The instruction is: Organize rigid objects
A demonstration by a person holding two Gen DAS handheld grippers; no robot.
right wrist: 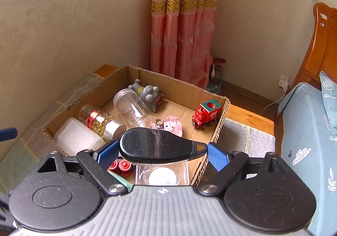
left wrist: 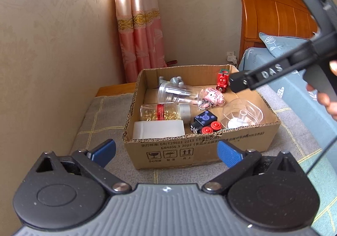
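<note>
Right gripper (right wrist: 159, 154): fingers clamped on black-lidded clear container (right wrist: 157, 145), long axis running across between fingers, over near edge of cardboard box (right wrist: 219, 130). Left gripper (left wrist: 166, 150): fingers spread wide, empty, short of the box. Box holds toys and bottles lying flat, rests on grey checked mat (left wrist: 99, 115). Beige wall, pink curtain (right wrist: 181, 35), wooden headboard behind.

The box (left wrist: 202, 151) is matt corrugated cardboard. Inside it lie clear glossy plastic jars (left wrist: 177, 91) and a painted red toy train (left wrist: 222, 80). Beneath the box, the blanket (left wrist: 101, 118) is rough woven cloth.
</note>
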